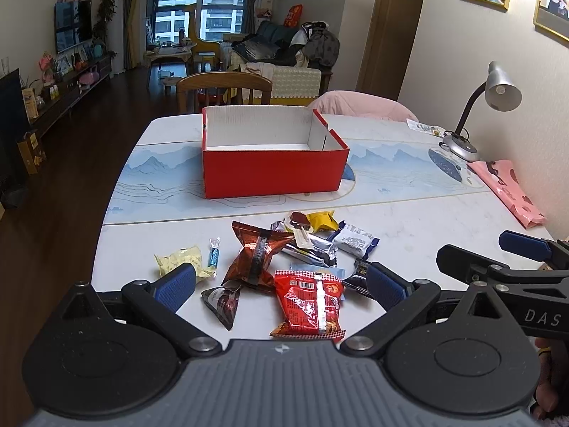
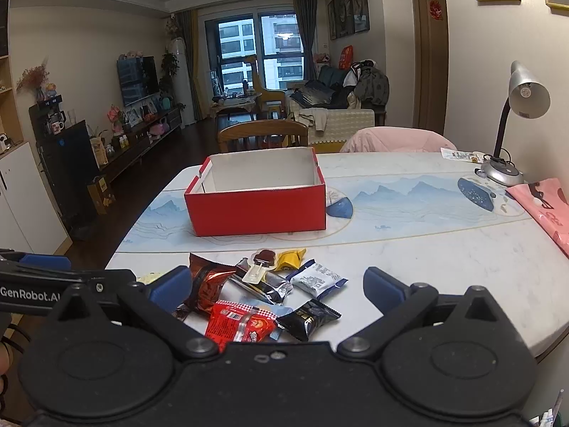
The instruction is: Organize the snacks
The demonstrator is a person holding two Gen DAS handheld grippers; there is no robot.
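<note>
A pile of wrapped snacks lies on the white table near its front edge: a red packet, a brown foil bag, a white and blue packet, a yellow wrapper, a pale yellow packet and a black packet. Behind them stands an open red box, white inside. My left gripper hovers open over the pile, holding nothing. My right gripper is open too, just right of it, holding nothing.
A grey desk lamp stands at the table's far right by the wall, with a pink bag in front of it. A wooden chair and a pink-covered chair are behind the table.
</note>
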